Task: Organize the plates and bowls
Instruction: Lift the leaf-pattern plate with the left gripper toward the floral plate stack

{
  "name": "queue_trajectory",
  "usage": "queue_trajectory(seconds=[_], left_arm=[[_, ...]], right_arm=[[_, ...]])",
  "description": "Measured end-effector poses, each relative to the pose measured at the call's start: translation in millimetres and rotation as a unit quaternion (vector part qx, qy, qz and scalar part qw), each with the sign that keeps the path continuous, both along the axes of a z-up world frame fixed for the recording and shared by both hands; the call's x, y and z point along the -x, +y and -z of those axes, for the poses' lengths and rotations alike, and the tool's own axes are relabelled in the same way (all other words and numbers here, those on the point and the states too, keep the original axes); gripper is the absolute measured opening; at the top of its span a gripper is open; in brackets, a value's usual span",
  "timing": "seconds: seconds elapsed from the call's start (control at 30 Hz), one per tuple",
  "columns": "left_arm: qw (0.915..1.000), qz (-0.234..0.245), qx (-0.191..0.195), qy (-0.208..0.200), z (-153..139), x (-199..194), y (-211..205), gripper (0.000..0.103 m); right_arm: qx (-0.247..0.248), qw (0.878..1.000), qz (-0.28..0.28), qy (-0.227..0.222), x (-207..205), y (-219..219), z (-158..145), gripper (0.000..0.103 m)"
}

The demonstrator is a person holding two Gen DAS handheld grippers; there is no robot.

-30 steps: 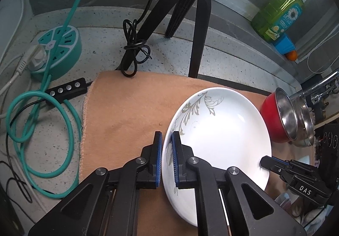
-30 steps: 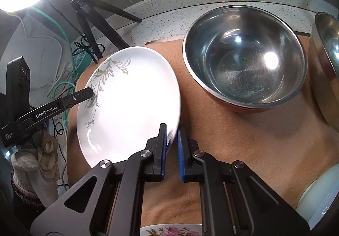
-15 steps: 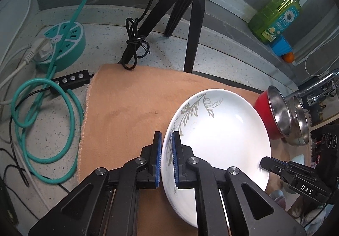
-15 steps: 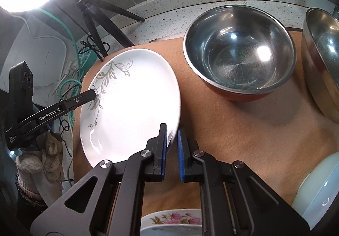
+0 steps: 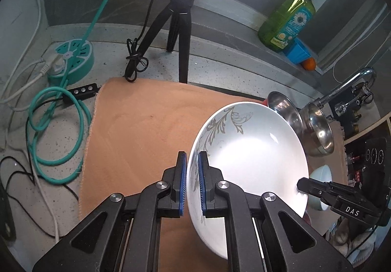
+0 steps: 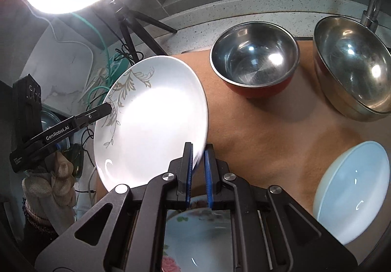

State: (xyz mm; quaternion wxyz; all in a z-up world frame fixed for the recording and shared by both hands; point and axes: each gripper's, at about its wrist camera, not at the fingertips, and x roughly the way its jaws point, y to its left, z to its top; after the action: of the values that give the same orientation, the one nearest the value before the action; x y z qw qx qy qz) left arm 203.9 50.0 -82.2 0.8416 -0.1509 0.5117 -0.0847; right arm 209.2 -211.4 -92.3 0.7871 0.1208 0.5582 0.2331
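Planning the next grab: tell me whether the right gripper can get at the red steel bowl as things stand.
Probably not yet: the right gripper is shut on the white leaf-patterned plate. The mat up to the red steel bowl looks clear otherwise.

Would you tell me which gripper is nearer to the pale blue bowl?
Right. The right gripper clamps the white plate's rim on the side facing the pale blue bowl; the left gripper clamps the far rim.

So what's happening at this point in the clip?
A person holds the white leaf-patterned plate with both tools: the left gripper and the right gripper are each shut on opposite rims, with the plate tilted above the tan cloth. Two steel bowls, a pale blue bowl and a floral plate sit on the cloth.
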Motion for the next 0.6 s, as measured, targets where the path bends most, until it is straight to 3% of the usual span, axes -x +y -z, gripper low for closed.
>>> queue_trajectory(seconds=[0.37, 0.6], left_arm=[[0.9997, 0.022, 0.008, -0.007, -13.2, 48.4, -42.6, 0.008], [0.9992, 0.038, 0.014, 0.008, -5.7, 80.3, -70.5, 0.008]], right_arm=[[0.003, 1.000, 0.002, -0.004, 47.8, -45.1, -10.7, 0.009], [0.014, 1.000, 0.003, 0.005, 80.4, -72.8, -7.2, 0.009]])
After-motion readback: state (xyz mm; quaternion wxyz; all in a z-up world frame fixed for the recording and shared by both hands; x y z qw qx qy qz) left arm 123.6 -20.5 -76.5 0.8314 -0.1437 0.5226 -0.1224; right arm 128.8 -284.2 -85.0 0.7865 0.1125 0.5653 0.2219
